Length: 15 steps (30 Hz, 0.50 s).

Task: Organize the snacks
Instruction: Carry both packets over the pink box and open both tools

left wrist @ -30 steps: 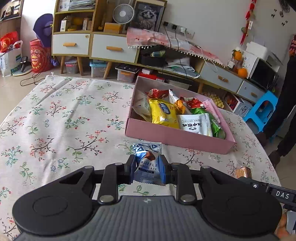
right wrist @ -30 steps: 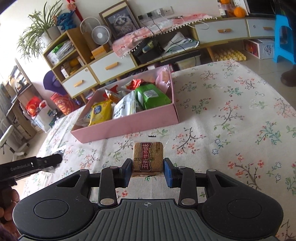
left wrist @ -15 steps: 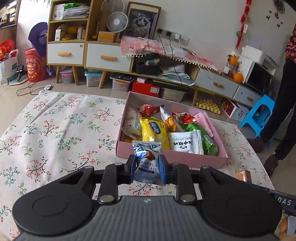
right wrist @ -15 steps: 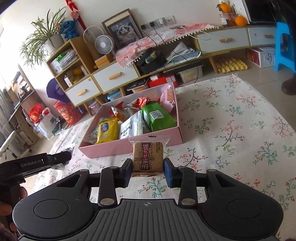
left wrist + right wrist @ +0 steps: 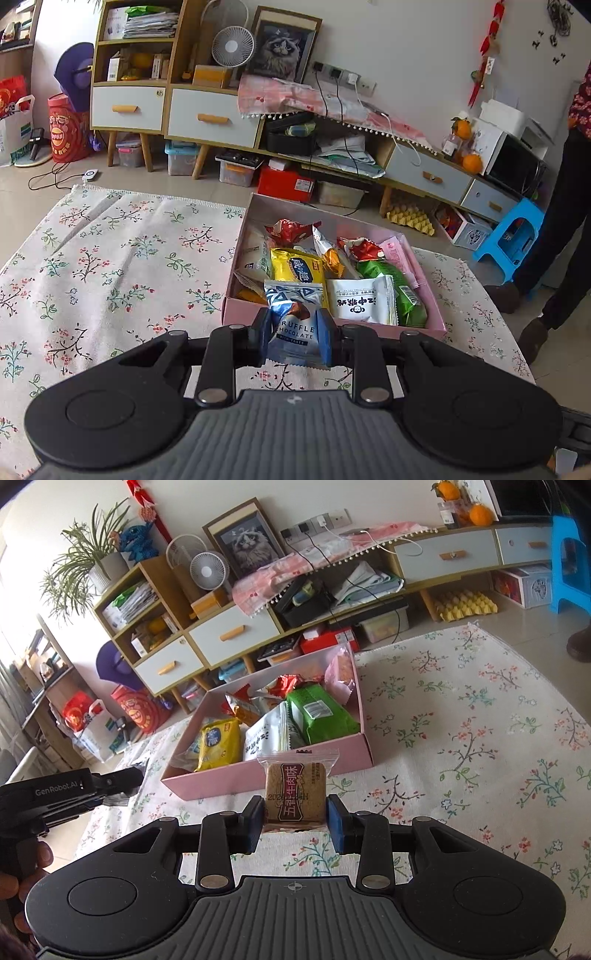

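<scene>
While our left gripper (image 5: 295, 332) pinches a blue-and-white truffle chocolate packet (image 5: 295, 321) between its two fingers, we hold it upright just in front of the near wall of the pink box (image 5: 240, 306), its top overlapping the rim in the left wrist view. Our right gripper (image 5: 295, 814) is closed the same way on a brown biscuit packet (image 5: 297, 794) with a red label, which stands upright between the pads, before the box's near wall (image 5: 258, 779). Beyond both packets, the box sits on the surface, which is covered with a floral cloth (image 5: 110, 266), and holds a yellow packet (image 5: 297, 267), a white packet (image 5: 360, 304), a green packet (image 5: 321, 716) and red wrappers (image 5: 291, 230). In the right wrist view our left gripper (image 5: 122, 777) shows at the left edge, near the box's left corner.
</scene>
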### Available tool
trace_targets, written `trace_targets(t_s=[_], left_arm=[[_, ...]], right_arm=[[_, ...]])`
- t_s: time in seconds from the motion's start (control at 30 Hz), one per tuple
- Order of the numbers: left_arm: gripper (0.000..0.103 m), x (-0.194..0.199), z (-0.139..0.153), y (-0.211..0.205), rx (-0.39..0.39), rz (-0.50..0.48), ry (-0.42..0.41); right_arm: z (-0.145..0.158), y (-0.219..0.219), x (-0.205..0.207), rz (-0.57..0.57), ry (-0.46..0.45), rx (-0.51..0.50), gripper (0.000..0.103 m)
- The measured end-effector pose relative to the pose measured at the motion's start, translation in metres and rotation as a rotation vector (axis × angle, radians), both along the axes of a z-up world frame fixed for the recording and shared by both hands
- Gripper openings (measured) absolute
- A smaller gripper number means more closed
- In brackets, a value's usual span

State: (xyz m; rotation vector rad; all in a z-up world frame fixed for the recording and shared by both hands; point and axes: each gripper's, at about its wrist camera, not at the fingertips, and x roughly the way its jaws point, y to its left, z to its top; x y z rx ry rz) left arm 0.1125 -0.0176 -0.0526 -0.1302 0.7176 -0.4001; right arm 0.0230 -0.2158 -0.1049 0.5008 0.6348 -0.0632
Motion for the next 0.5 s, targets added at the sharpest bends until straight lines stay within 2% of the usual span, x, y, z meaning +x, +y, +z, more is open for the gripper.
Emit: trace_targets(t_s=[0.13, 0.3, 0.4, 0.5], left_arm=[[0.024, 0.002, -0.001, -0.002, 0.005, -0.013, 0.004], [0.024, 0.01, 0.002, 0.001, -0.029, -0.017, 0.021], [0.024, 0.013, 0.0, 0.005, -0.029, -0.02, 0.014], [0.024, 0.026, -0.004, 0.002, -0.036, -0.032, 0.04]], right_arm=[[0.0, 0.0, 0.002, 0.003, -0.001, 0.005, 0.035], [0.007, 0.001, 0.011, 0.014, -0.003, 0.012, 0.035], [0.016, 0.002, 0.023, 0.037, -0.028, 0.038, 0.035], [0.021, 0.004, 0.042, 0.058, -0.047, 0.038, 0.035]])
